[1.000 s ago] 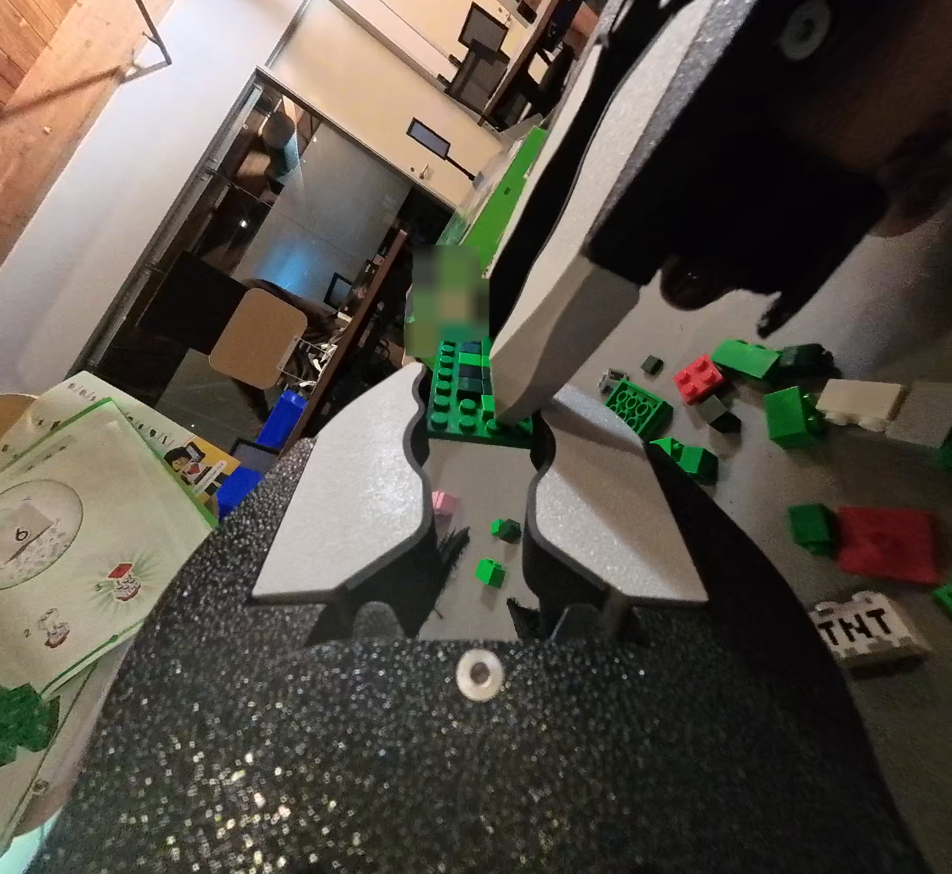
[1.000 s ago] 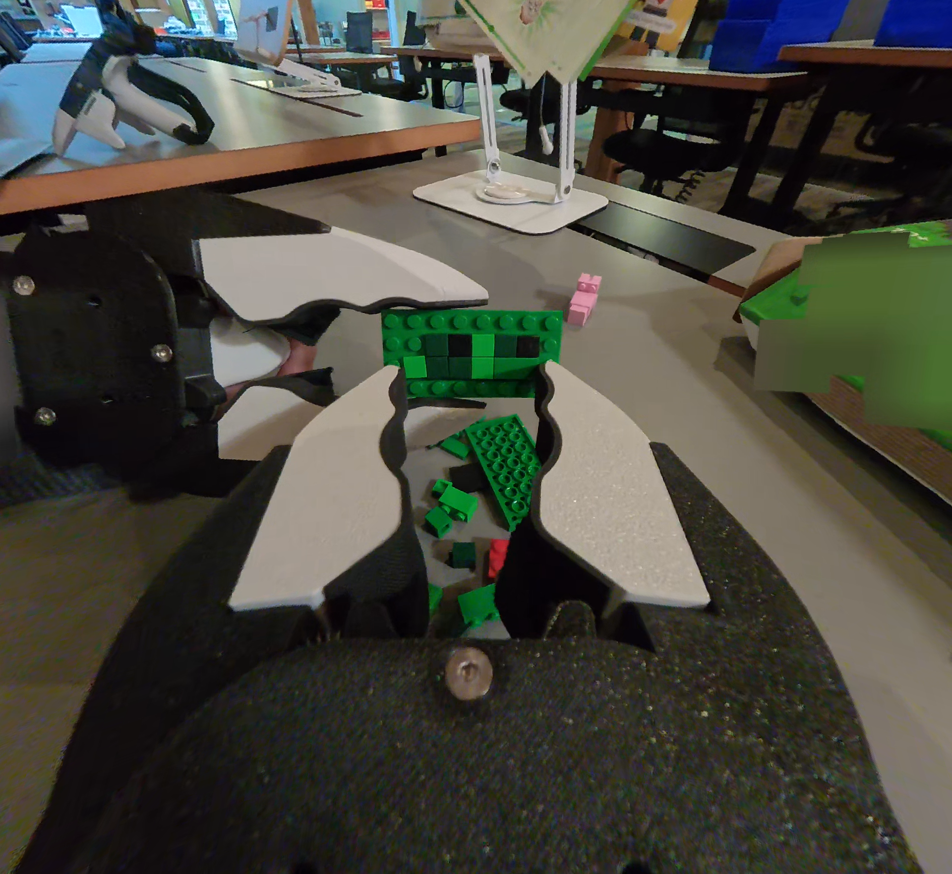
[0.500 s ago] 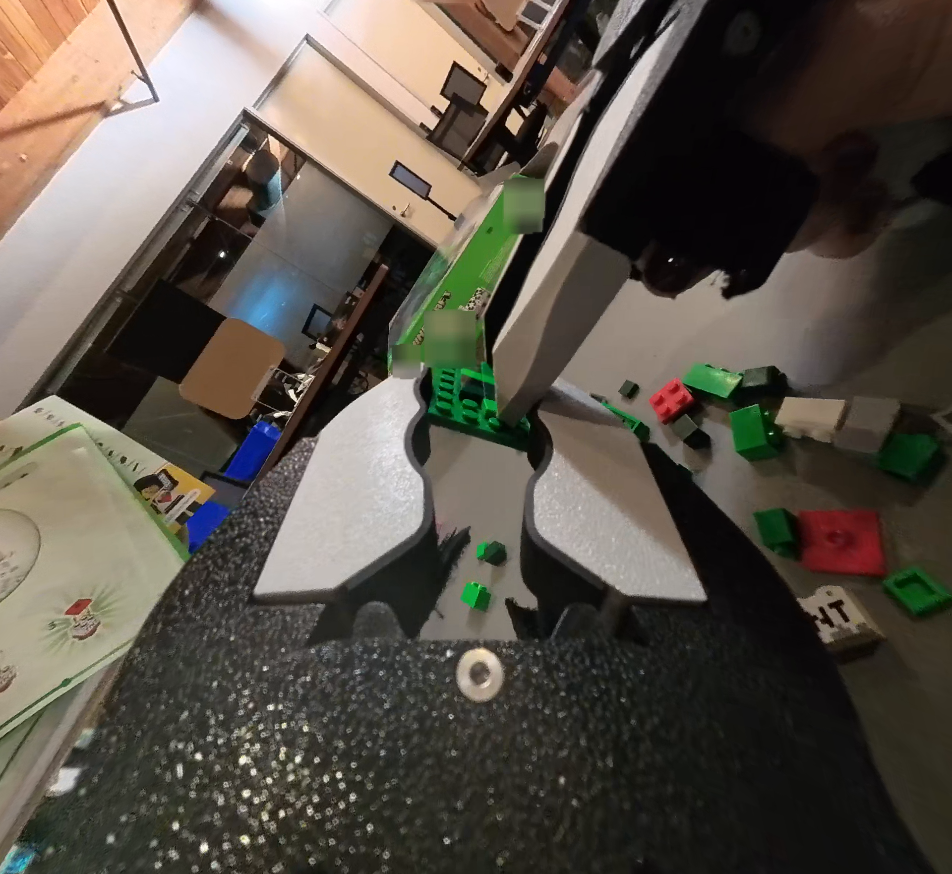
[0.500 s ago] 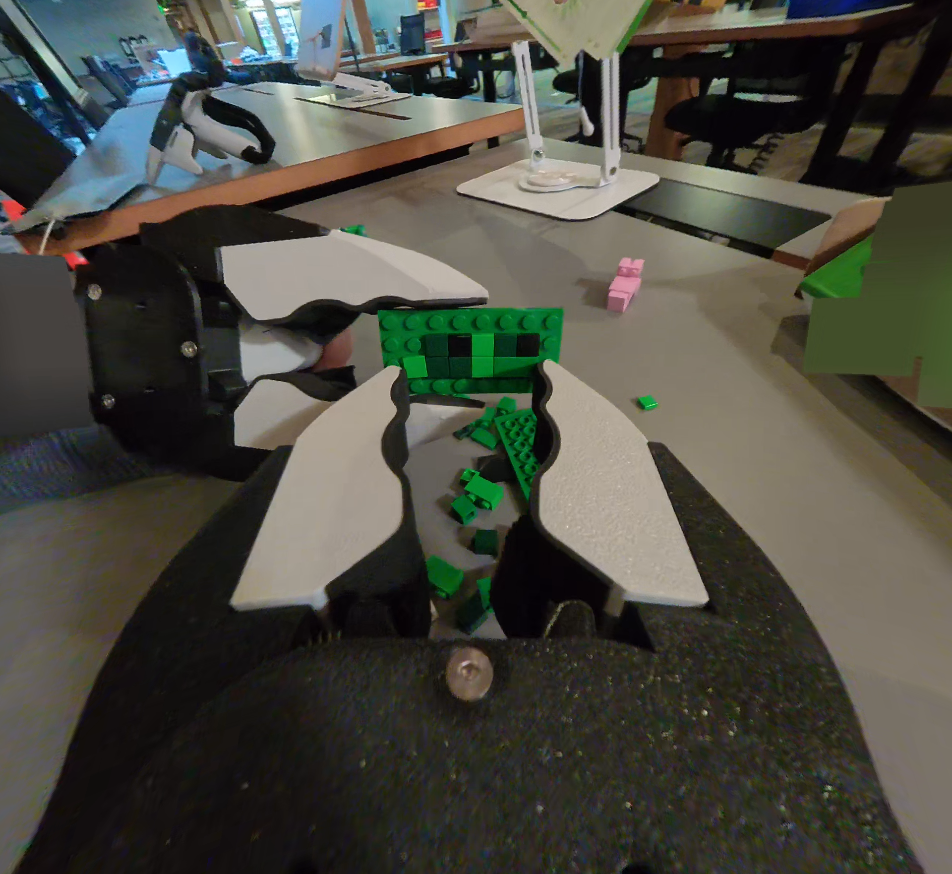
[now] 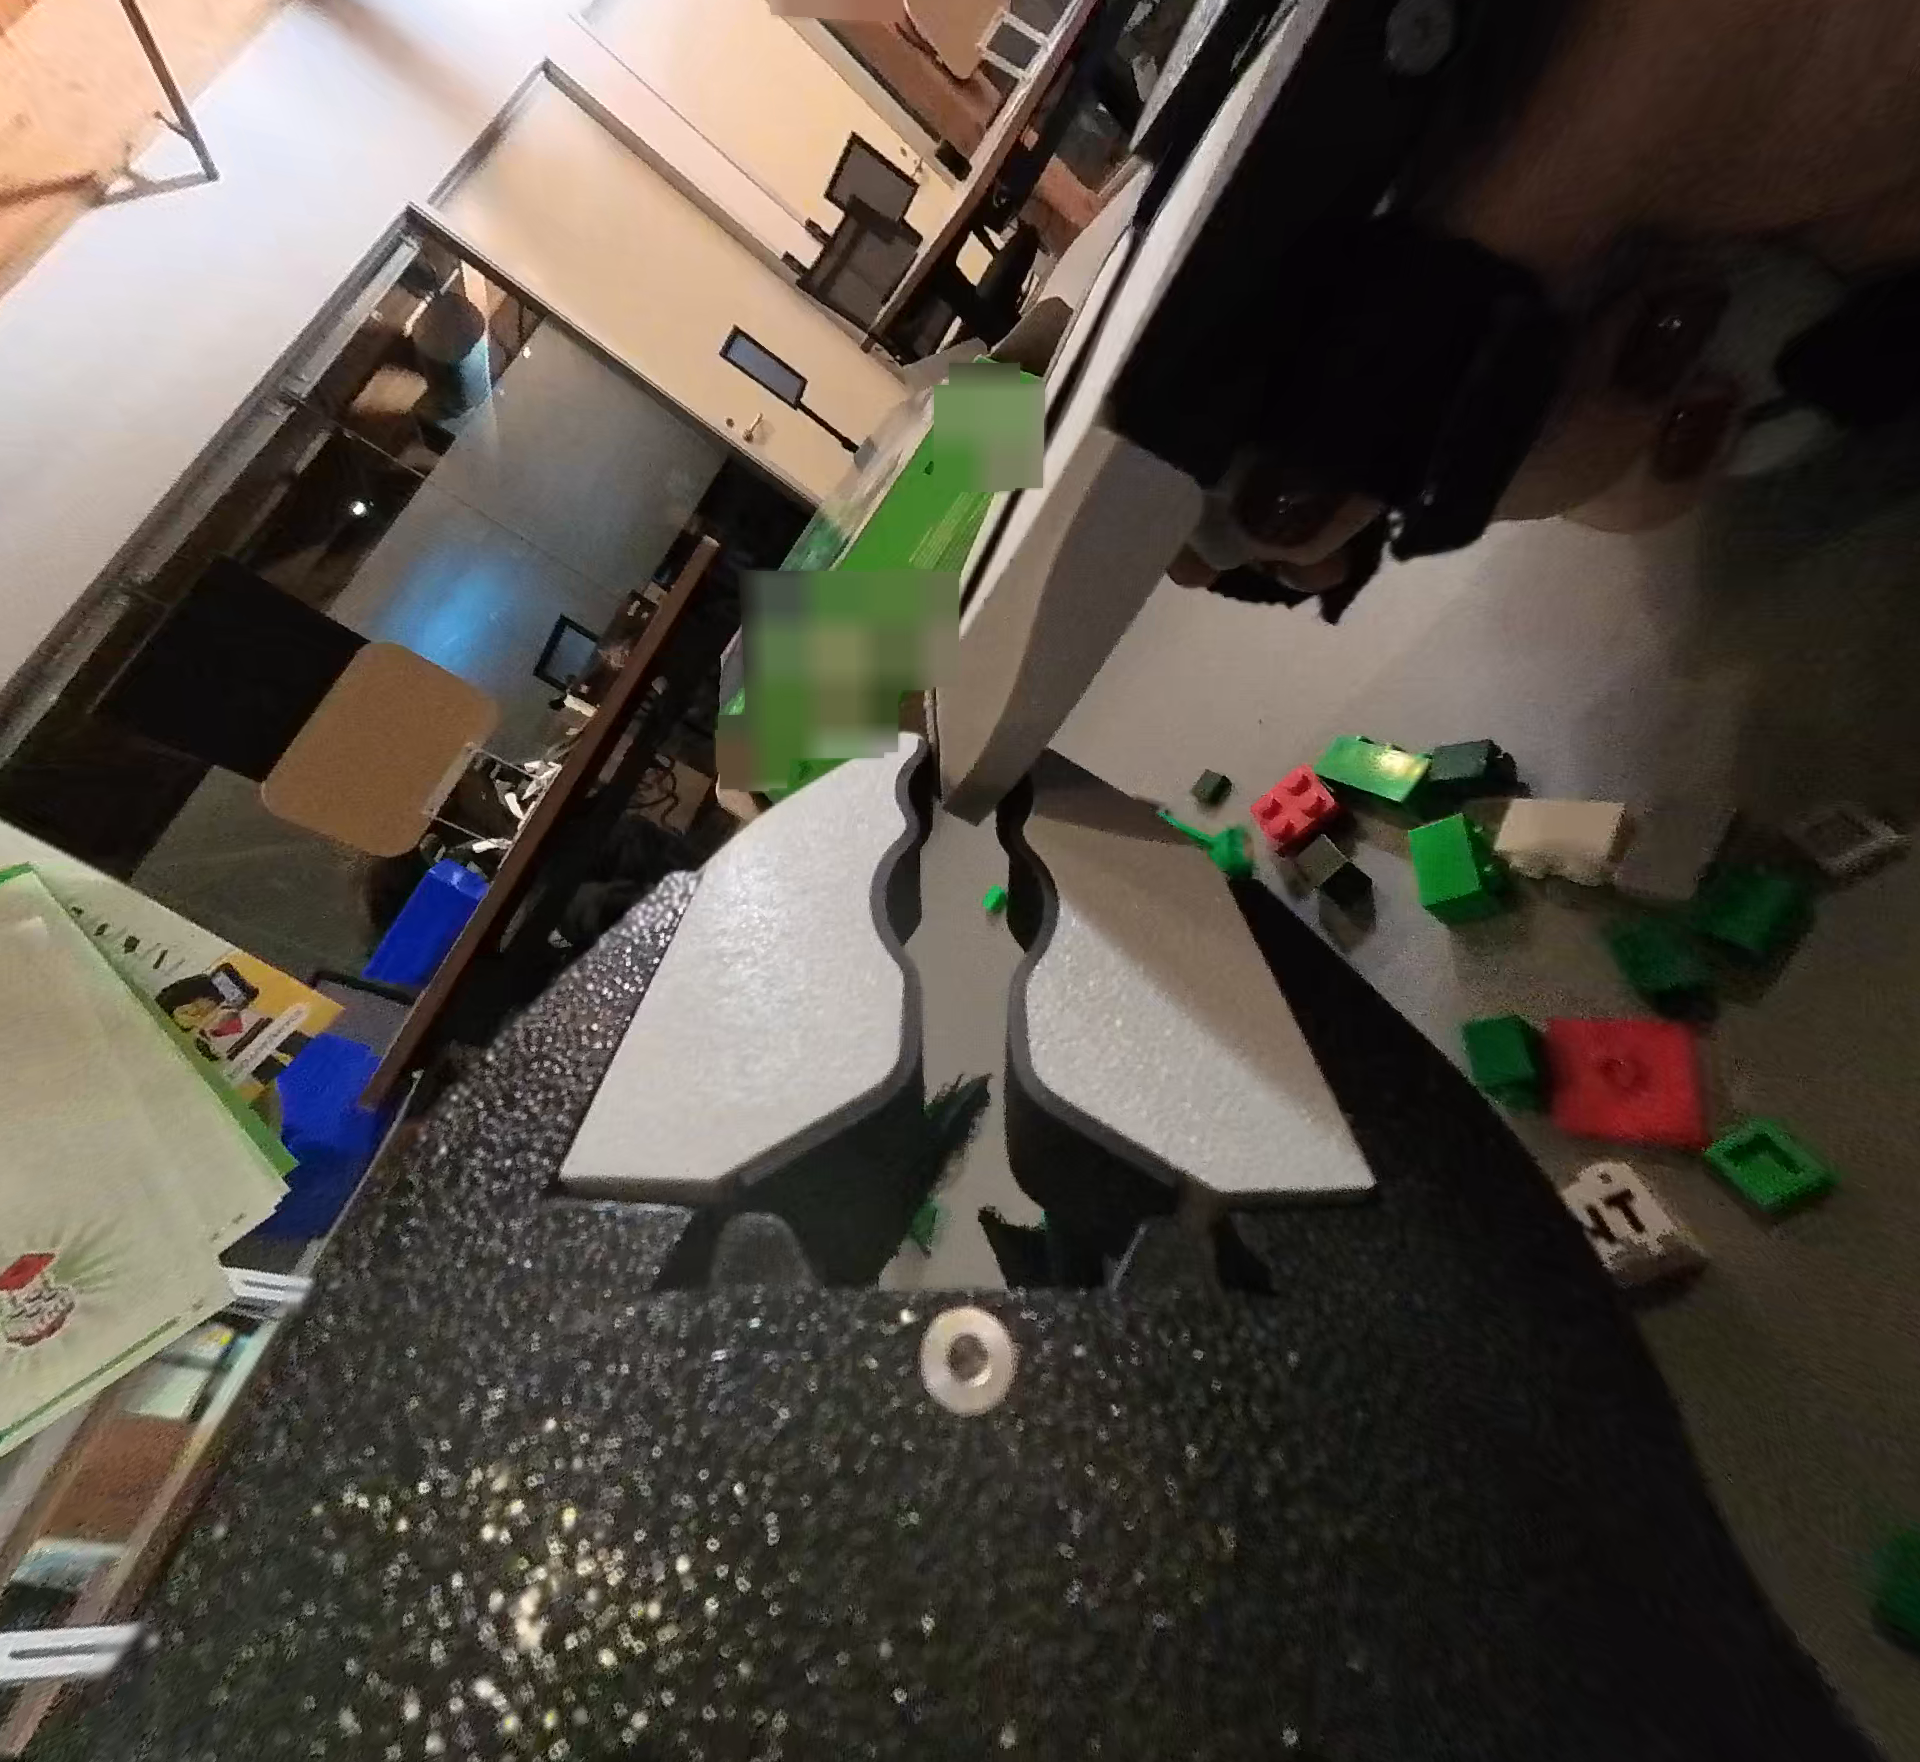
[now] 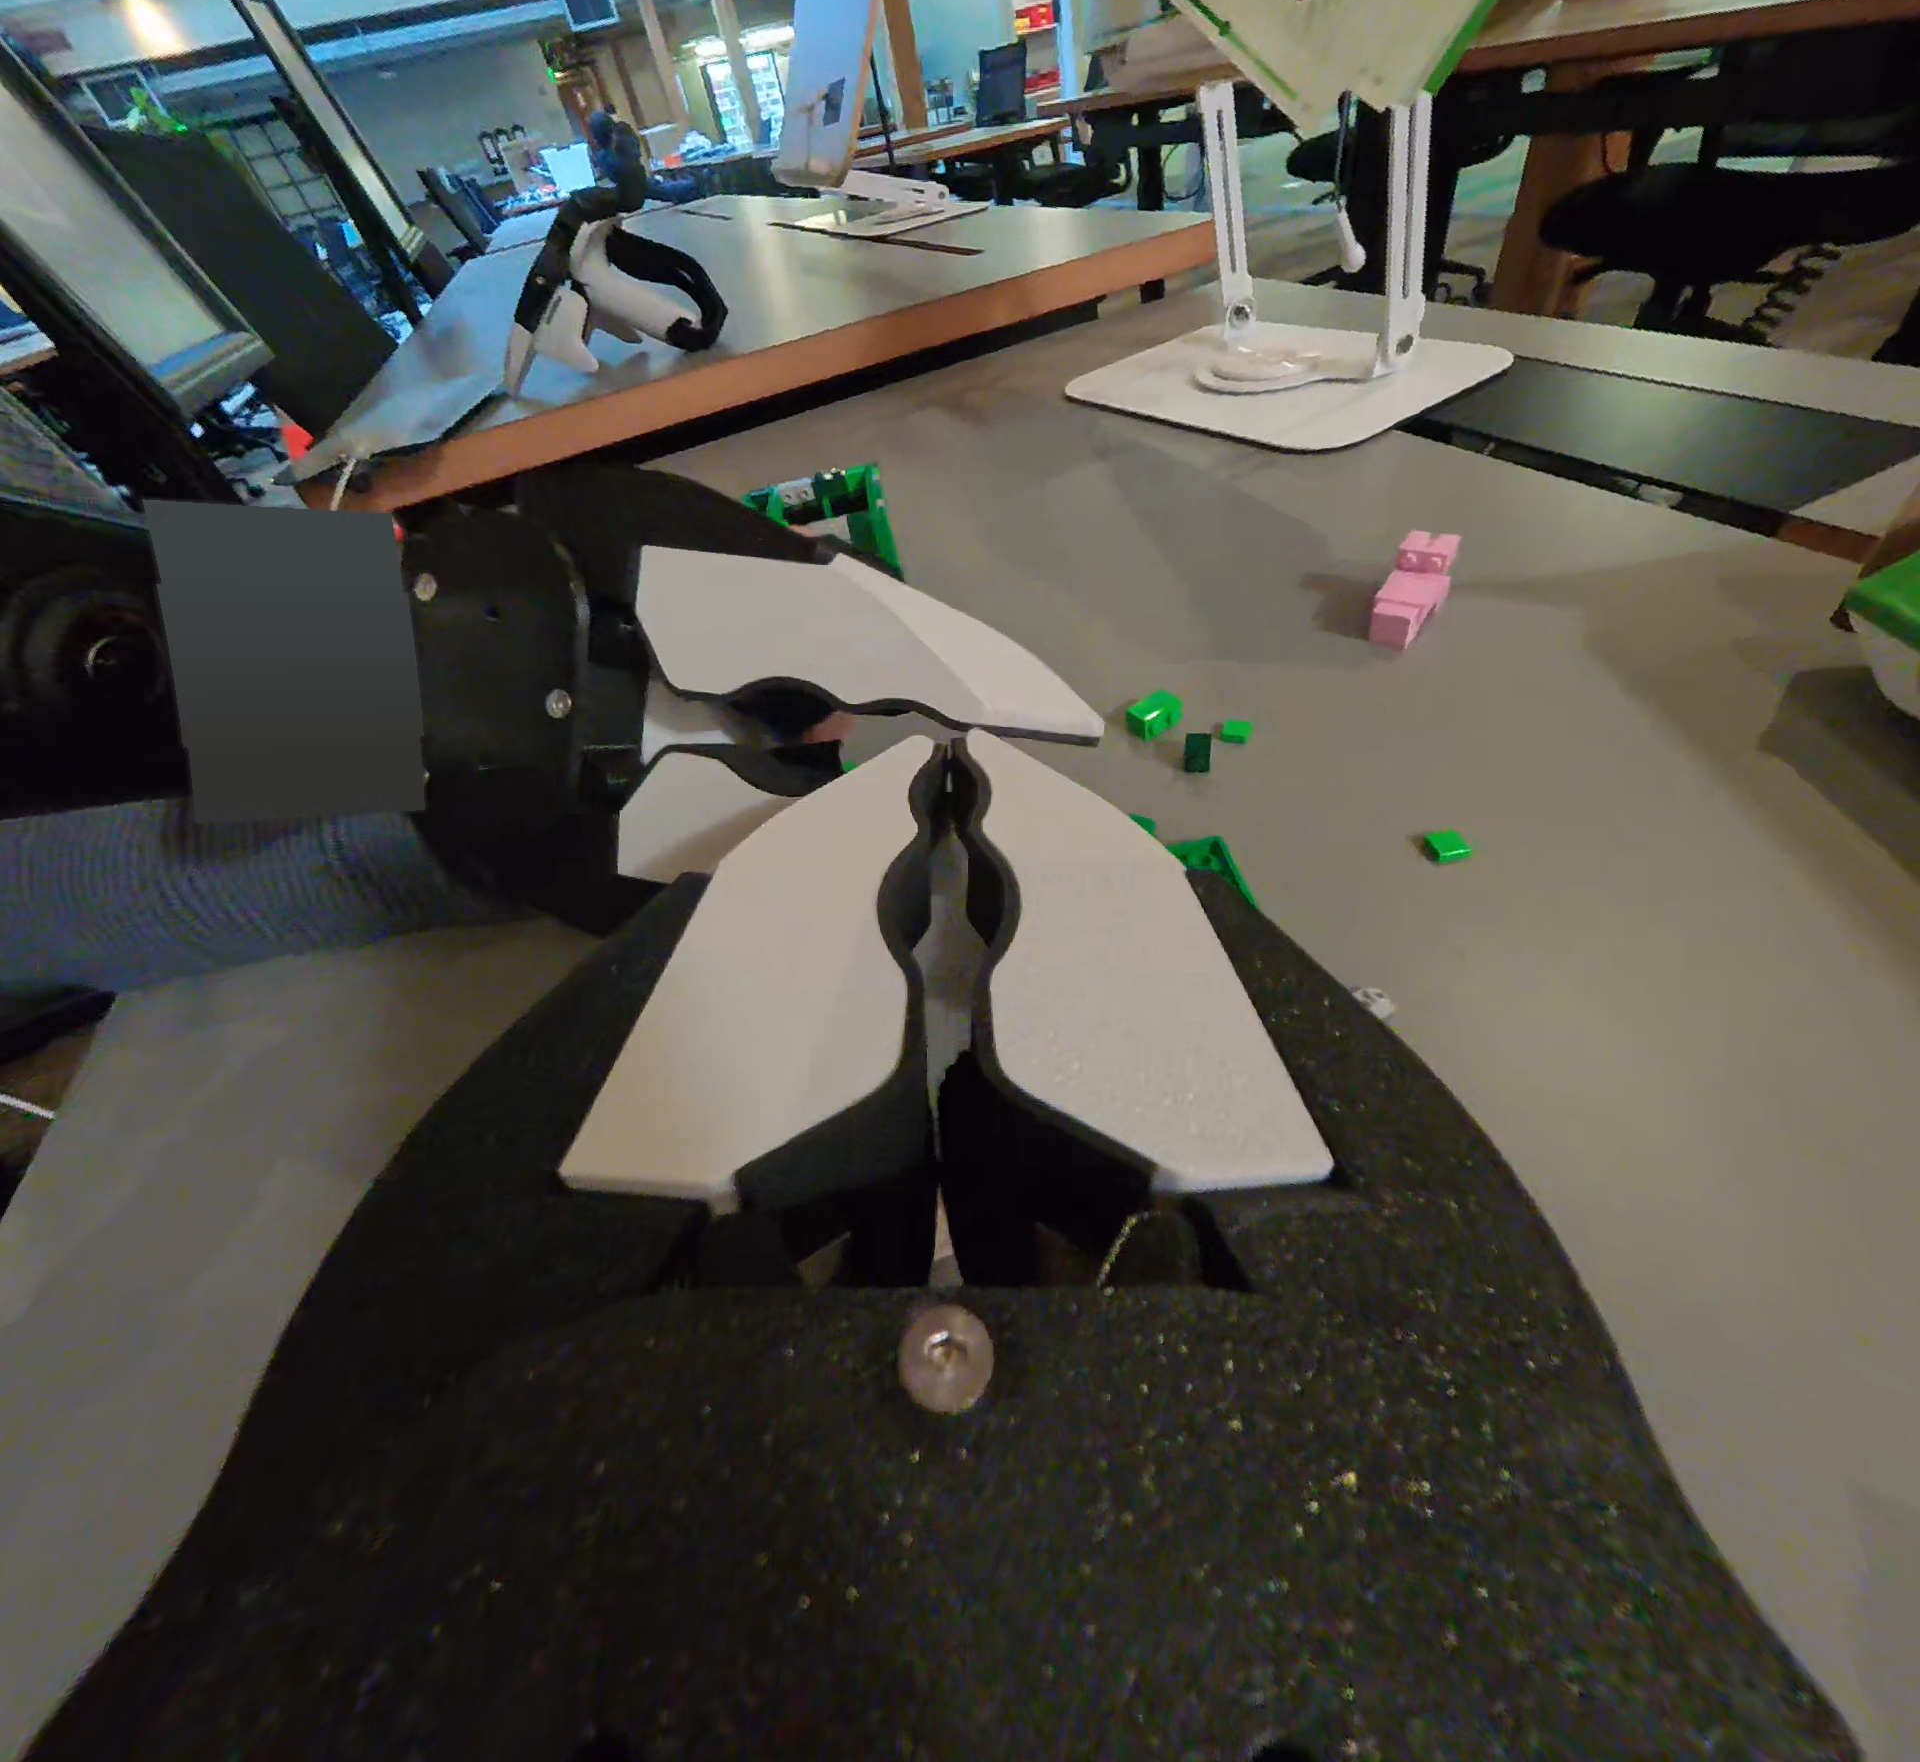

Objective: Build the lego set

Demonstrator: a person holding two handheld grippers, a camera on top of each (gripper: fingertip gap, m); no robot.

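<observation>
In the right wrist view my right gripper (image 6: 948, 748) is shut, its pads meeting with nothing between them. My left gripper (image 6: 1003, 725) comes in from the left, turned sideways, and its jaws are closed narrowly over the right gripper's fingertips. In the left wrist view the right gripper's tip (image 5: 982, 793) sits wedged between the tips of my left gripper (image 5: 961, 782). A partly built green model (image 6: 831, 507) stands behind the left gripper, mostly hidden. Loose green pieces (image 6: 1153, 713) lie on the grey table (image 6: 1558, 1037) beyond the tips.
Loose bricks lie to the right: a red brick (image 5: 1296, 808), a red plate (image 5: 1626, 1078), green bricks (image 5: 1455, 865), a tan brick (image 5: 1558, 839) and a printed white tile (image 5: 1631, 1219). A pink pig (image 6: 1413, 590), a booklet stand (image 6: 1288, 382) and a green box (image 5: 914, 528) stand farther off. The grippers are tip to tip, or close to it.
Both grippers have closed. The green studded plate that stood at the tips is gone from between them. The right pads met on nothing, and the left jaws closed over the right gripper's tips.
</observation>
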